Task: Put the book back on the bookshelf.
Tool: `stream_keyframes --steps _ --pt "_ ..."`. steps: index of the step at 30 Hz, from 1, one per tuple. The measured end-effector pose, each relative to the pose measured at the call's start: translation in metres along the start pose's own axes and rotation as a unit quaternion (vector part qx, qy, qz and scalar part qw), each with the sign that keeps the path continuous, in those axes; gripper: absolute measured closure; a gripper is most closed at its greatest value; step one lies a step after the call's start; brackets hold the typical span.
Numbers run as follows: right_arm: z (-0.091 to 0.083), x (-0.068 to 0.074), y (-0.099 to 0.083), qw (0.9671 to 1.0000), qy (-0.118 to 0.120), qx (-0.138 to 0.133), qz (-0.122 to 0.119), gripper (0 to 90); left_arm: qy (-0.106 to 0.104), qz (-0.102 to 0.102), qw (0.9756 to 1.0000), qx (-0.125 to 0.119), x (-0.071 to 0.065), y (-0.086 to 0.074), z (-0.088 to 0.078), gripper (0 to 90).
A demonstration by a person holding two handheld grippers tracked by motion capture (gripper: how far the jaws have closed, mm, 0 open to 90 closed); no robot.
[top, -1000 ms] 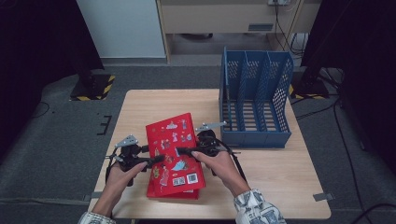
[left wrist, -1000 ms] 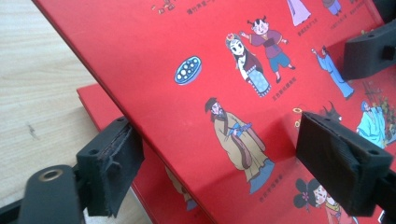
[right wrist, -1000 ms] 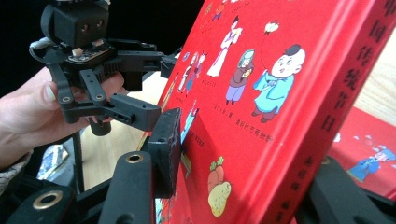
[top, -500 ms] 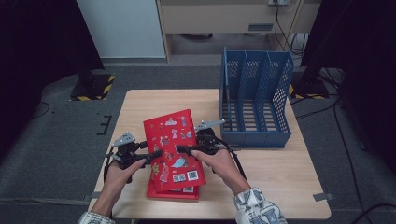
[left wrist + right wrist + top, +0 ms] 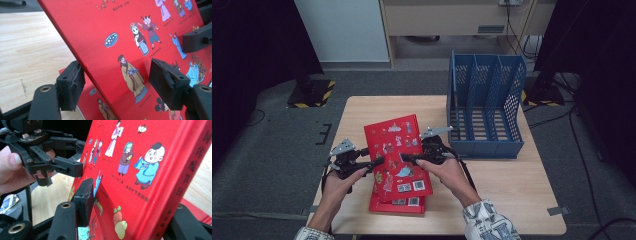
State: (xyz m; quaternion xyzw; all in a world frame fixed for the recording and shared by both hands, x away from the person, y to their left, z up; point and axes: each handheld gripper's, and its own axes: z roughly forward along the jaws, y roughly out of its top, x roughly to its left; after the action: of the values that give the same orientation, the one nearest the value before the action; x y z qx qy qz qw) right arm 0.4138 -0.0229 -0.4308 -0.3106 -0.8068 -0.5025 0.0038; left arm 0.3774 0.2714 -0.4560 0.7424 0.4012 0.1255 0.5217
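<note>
Narrowing the left tongs (image 5: 379, 161) since a second ago, having just been closing them around the left long edge of the upper red book (image 5: 394, 145), with that edge now lying between the two pads. Not yet pinching, by the look of the left gripper view: bringing one pad (image 5: 71, 87) close in under the back cover, keeping the other off the printed front, so counting these tongs as open around the book rather than gripping it.

Holding the book tilted, left edge raised off the lower red book (image 5: 397, 206), which is lying flat on the surface (image 5: 512, 190) near the front edge. Keeping the long axis of the lifted book running away from the person and leaning slightly left at the far end.

Clamping the right tongs (image 5: 404, 159) across the spine side of the same book, one pad on the cover and the other jaw behind the spine, carrying its weight for now.

Leaving the blue file rack (image 5: 484, 100) standing at the far right of the surface, slots facing the person, well apart from the book.

Judging the coming move: finishing the left pinch, then swinging the book right and away toward the rack, with the right hand being the nearer one and the spine already turned that way.
</note>
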Motion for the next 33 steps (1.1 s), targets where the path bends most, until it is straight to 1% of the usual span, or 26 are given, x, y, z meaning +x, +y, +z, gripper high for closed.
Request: stream_keyframes --steps 2,5,7,9,14,20,26,27,30,33 --pt "-0.001 0.0 0.002 1.0 -0.002 0.001 -0.007 49.9 0.003 0.002 1.0 -0.001 0.0 0.001 -0.001 29.5" --pt "0.0 0.001 0.003 0.9999 -0.003 0.001 -0.01 49.1 0.004 0.005 1.0 0.002 0.0 0.002 -0.002 30.2" --pt "0.0 0.001 0.004 0.9998 -0.007 0.003 -0.016 48.3 0.005 0.006 1.0 0.003 0.0 0.003 -0.002 31.0" --pt "0.0 0.002 0.005 0.9997 -0.013 -0.001 -0.019 48.0 0.006 0.008 0.9999 0.004 0.001 0.005 -0.003 32.7" --pt "-0.001 0.002 0.009 0.9995 -0.016 -0.008 -0.027 49.2 0.009 0.011 0.9999 0.003 0.003 0.01 -0.006 35.7" --pt "-0.003 0.003 0.017 0.9989 -0.021 -0.019 -0.037 52.3 0.018 0.024 0.9995 0.006 0.004 0.022 -0.009 38.9" --pt "-0.007 0.005 0.023 0.9983 -0.027 -0.026 -0.045 55.2 0.026 0.034 0.9991 0.0 0.005 0.033 -0.011 42.0" --pt "-0.007 0.006 0.024 0.9982 -0.028 -0.025 -0.047 55.4 0.028 0.037 0.9989 -0.003 0.005 0.035 -0.011 42.4" --pt "-0.008 0.006 0.026 0.9975 -0.032 -0.029 -0.056 57.1 0.032 0.04 0.9986 -0.011 0.005 0.04 -0.012 44.4" --pt "-0.007 0.006 0.028 0.9974 -0.031 -0.033 -0.056 58.7 0.037 0.047 0.9982 -0.012 0.005 0.046 -0.011 45.1"
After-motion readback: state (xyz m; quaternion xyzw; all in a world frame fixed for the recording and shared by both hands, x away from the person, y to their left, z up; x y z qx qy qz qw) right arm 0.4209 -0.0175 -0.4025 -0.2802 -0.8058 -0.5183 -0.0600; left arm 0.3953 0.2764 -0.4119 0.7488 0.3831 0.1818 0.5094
